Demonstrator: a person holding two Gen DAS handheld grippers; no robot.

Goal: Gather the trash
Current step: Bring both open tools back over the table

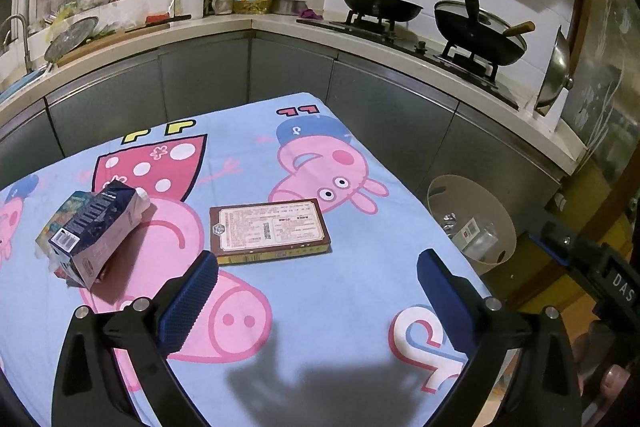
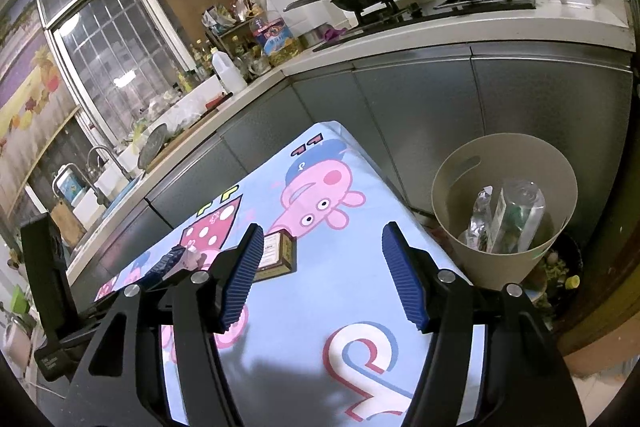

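Left hand-held gripper (image 1: 316,267), right hand-held gripper (image 2: 322,255): wide open, seemingly touching nothing.

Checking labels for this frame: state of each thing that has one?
left claw: open, empty
right claw: open, empty
carton: crushed, lying on its side on the table
flat box: closed, lying flat on the table
bin: upright, trash already inside
lidded pan: covered, on the stove

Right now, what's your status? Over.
Left gripper open, empty. Right gripper open, empty. Flat box and carton on the table; bin part full. Nothing blocking.
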